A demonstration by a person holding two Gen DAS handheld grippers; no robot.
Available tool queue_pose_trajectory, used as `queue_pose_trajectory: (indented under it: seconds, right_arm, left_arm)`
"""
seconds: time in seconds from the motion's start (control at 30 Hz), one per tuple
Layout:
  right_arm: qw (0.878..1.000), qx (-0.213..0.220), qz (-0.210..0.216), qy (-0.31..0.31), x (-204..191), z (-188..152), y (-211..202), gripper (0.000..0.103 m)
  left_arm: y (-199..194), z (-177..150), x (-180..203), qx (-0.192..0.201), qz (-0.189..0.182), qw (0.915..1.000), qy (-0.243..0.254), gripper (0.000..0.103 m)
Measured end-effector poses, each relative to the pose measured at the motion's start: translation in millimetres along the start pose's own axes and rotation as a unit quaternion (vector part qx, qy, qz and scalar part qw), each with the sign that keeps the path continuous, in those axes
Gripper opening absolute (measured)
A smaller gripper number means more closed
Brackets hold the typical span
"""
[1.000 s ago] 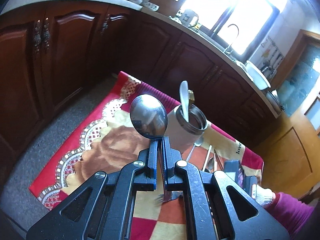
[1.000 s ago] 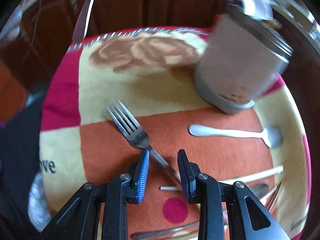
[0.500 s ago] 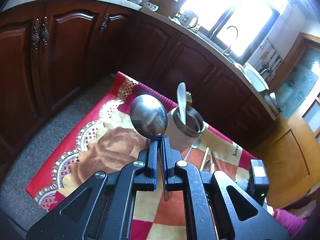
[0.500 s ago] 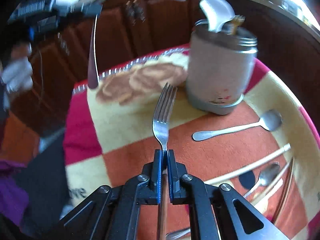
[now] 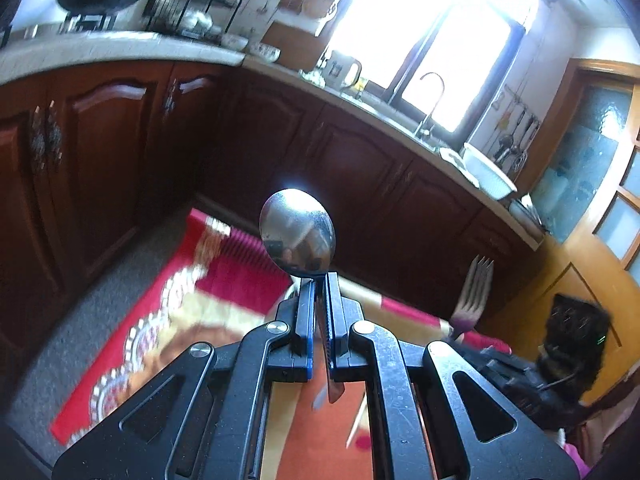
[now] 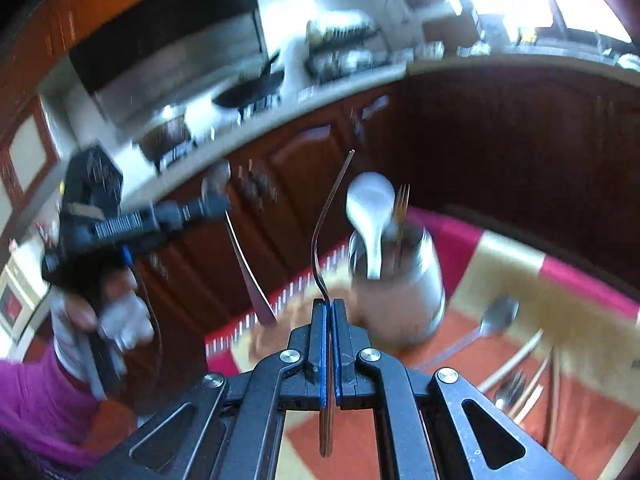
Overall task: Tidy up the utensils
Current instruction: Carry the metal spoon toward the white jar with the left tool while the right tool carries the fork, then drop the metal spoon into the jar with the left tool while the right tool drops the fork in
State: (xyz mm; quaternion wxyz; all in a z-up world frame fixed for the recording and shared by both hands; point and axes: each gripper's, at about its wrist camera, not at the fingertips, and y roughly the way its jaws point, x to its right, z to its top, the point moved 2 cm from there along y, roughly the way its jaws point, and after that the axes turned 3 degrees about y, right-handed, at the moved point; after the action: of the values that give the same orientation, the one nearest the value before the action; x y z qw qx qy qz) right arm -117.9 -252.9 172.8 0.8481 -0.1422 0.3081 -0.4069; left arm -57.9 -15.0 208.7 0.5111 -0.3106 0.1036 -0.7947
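Right wrist view: the right gripper (image 6: pixel 329 304) is clamped shut on a fork (image 6: pixel 326 220), seen edge-on, tines up and handle hanging below the jaws. Just beyond stands the holder (image 6: pixel 400 292) on the mat (image 6: pixel 520 272), already containing a white spoon (image 6: pixel 370 216) and a gold fork (image 6: pixel 401 216). More utensils, among them a spoon (image 6: pixel 492 320), lie on the mat to the right.

In the left wrist view, the left gripper (image 5: pixel 319 280) is closed on a large spoon (image 5: pixel 297 232), bowl upward, held high above the mat (image 5: pixel 180 320); the holder is not seen there, being hidden behind the gripper.

The step in hand is judged to be dropping the fork into the holder. It would best be carried over the open rim, kept near vertical, lowered handle-first into the free side away from the white spoon, and released only once the handle is well inside, so the holder is not tipped. The left gripper should be kept clear until then.

Both grippers are held raised, pointing slightly upward, the left one off to the left of the right one.
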Motion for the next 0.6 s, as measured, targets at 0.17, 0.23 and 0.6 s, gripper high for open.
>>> queue_pose_trajectory:
  seconds: [0.17,0.23,0.6]
  right_arm:
    - [0.994,0.096,-0.042,0.015,5,66,-7,0.002]
    - [0.991,0.12,-0.061,0.017,6,84,-1,0.002]
    - [0.988,0.094,-0.125,0.001,33,83,83,0.002]
  left_arm:
    - [33,20,18,0.03,0.025,0.9983,0.043,0.003]
    - [50,21,27,0.04,0.044,0.995,0.08,0.003]
    - [119,-17,25,0.0,0.078,0.9843,0.158,0.003]
